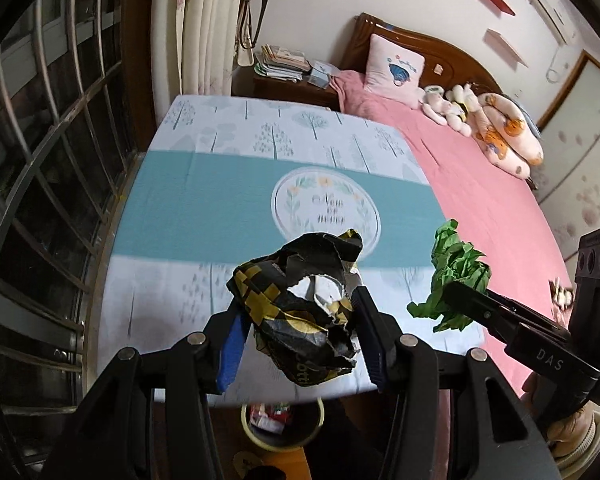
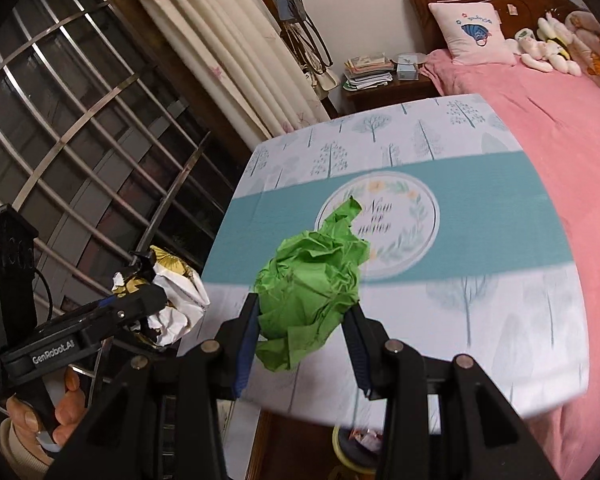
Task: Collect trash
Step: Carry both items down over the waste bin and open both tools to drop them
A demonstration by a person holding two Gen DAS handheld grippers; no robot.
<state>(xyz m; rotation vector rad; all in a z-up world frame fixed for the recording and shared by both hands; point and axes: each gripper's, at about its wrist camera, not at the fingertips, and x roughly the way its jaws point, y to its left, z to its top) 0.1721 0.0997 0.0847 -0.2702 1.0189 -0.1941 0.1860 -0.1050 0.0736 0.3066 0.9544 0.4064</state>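
Observation:
My left gripper (image 1: 298, 312) is shut on a crumpled black and yellow wrapper (image 1: 300, 304), held in the air above the near edge of the table (image 1: 204, 200) with its teal and white tree-print cloth. My right gripper (image 2: 306, 320) is shut on a crumpled ball of green paper (image 2: 312, 288), also lifted over the table's near edge. In the left wrist view the right gripper (image 1: 456, 292) with the green paper (image 1: 456, 264) hangs to the right. The right wrist view has the left gripper (image 2: 156, 292) and its wrapper (image 2: 172, 300) to the left. A yellow-rimmed bin (image 1: 284, 424) with trash stands on the floor below the table edge.
A pink bed (image 1: 480, 184) with a pillow and plush toys runs along the table's right side. A barred window (image 1: 40, 160) fills the left. A wooden nightstand (image 2: 380, 80) with papers stands behind the table, next to curtains. The bin's rim (image 2: 344, 456) peeks out under the table.

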